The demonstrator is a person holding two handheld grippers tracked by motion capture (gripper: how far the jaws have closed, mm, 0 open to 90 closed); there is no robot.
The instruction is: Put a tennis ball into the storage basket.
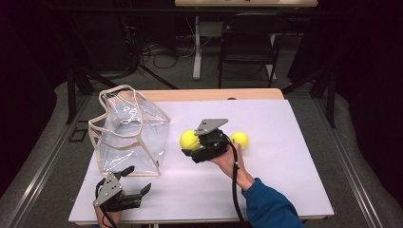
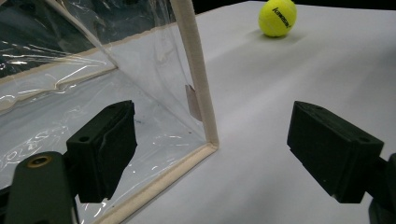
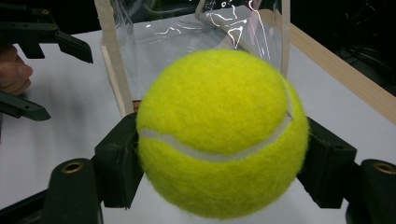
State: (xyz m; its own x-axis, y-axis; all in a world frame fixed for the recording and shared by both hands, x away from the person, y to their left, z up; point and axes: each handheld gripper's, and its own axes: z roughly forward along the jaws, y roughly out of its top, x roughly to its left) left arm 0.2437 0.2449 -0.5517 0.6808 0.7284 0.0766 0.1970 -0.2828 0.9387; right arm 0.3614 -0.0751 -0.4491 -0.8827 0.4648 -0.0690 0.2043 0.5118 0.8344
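Standing upright on the white table [image 1: 266, 180], toward its left rear: 1 clear plastic bag [image 1: 130, 135] with beige trim and looped handles, mouth facing up. Holding nothing visible through the transparent walls.

Gripping 1 yellow tennis ball [image 1: 188, 139] between the 2 black jaws of the right gripper [image 1: 189, 146]; in the right gripper view, pads pressing on both sides of that ball [image 3: 219, 133], jaws closed as far as the ball allows. Ball sitting just beside the bag's right wall, near the middle of the table; contact with the surface not determinable. Right hand [image 1: 227, 159] wrapping the gripper body from behind, forearm in a blue sleeve [image 1: 271, 204] entering from the bottom edge and angling up and to the left, black cable trailing along the wrist, grey 3-cornered plate facing up.

Lying free on the table just right of the right gripper: a 2nd tennis ball [image 1: 240, 139], also appearing far off in the left gripper view [image 2: 278, 17].

Resting near the table's front left corner: left gripper [image 1: 140, 180], jaws spread wide and gripping nothing. In the left gripper view, pointing at the bag's near bottom corner [image 2: 205, 135], 1 jaw in front of the clear wall, the other over bare table, neither touching the trim. Left hand [image 1: 107, 213] holding the body low, jaws aiming right and slightly rearward.
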